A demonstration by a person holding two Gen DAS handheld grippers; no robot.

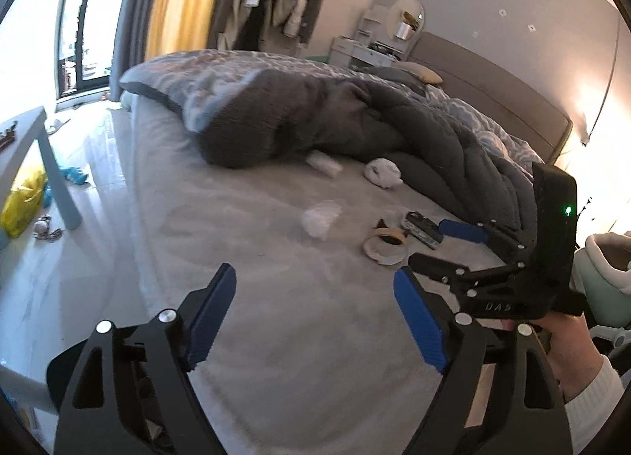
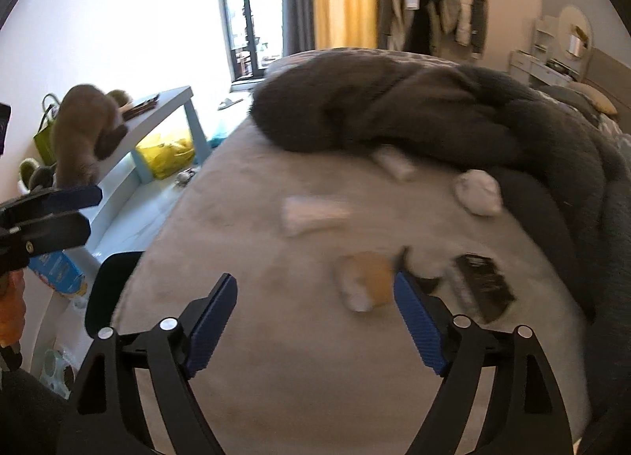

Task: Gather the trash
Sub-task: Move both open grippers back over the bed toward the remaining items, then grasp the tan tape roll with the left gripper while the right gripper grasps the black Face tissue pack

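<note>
My right fingers stand wide apart and empty, with the paper cup just ahead, against the right pad, lying on its side on the bed. My left fingers are equally open and empty, farther from it. Tissue wads lie beyond.

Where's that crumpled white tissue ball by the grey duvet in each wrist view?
Left wrist: tissue ball right of centre, against the duvet's edge.
Right wrist: tissue ball upper right, against the duvet.
Shared landmark: grey duvet heaped across the bed.
</note>
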